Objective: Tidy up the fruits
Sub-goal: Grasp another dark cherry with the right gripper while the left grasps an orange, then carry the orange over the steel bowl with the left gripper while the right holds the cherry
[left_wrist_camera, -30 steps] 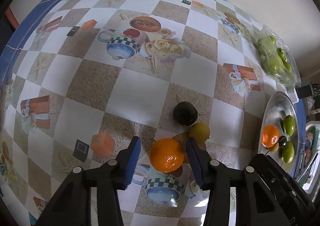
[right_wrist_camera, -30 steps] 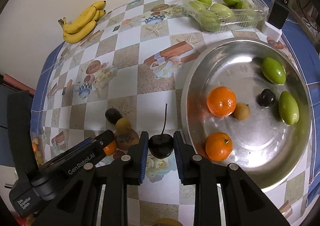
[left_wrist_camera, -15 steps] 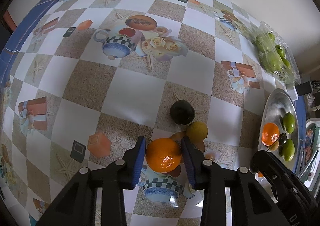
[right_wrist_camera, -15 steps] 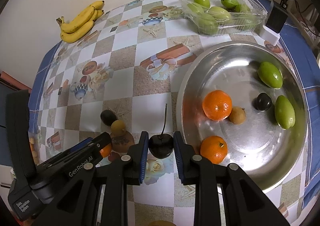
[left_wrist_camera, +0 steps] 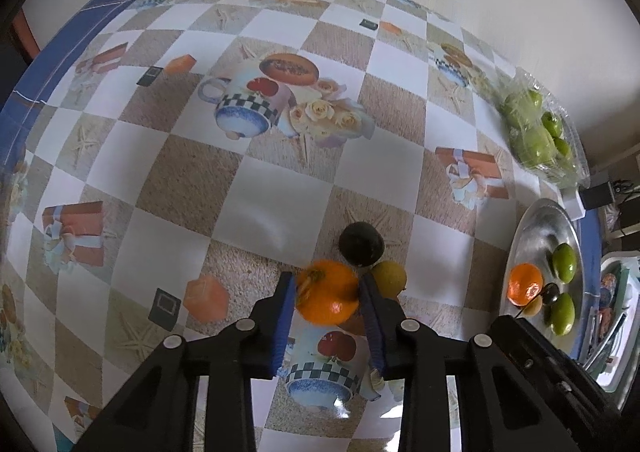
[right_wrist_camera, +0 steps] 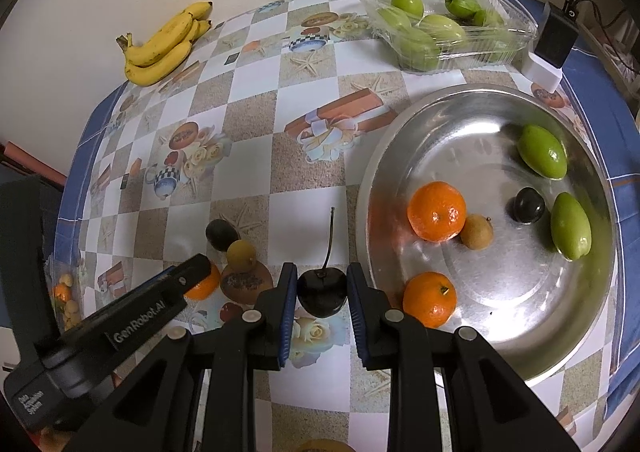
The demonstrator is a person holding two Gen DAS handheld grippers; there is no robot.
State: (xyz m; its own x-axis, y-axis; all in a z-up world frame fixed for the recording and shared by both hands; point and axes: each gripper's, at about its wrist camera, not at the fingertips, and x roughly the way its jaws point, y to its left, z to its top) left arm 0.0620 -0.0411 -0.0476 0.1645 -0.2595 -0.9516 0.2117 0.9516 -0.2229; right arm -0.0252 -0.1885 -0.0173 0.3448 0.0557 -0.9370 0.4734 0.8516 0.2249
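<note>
My left gripper (left_wrist_camera: 326, 296) is shut on an orange tangerine (left_wrist_camera: 327, 297), held just above the tablecloth; it also shows in the right wrist view (right_wrist_camera: 204, 286). Just beyond it lie a dark plum (left_wrist_camera: 361, 244) and a small yellow-brown fruit (left_wrist_camera: 389, 277). My right gripper (right_wrist_camera: 322, 292) is shut on a dark cherry (right_wrist_camera: 322, 292) with a long stem, left of the steel bowl (right_wrist_camera: 400, 140). The bowl holds two tangerines (right_wrist_camera: 437, 211), two green fruits (right_wrist_camera: 542, 151), a dark plum (right_wrist_camera: 529, 205) and a small brown fruit (right_wrist_camera: 476, 231).
A bunch of bananas (right_wrist_camera: 164, 44) lies at the table's far edge by the wall. A clear plastic tray of green fruits (right_wrist_camera: 440, 28) stands behind the bowl. A black and white charger block (right_wrist_camera: 554, 44) sits right of it.
My left gripper has closed on the tangerine and lifted it slightly, tilting it. My right gripper holds the cherry and has risen a little, still beside the bowl.
</note>
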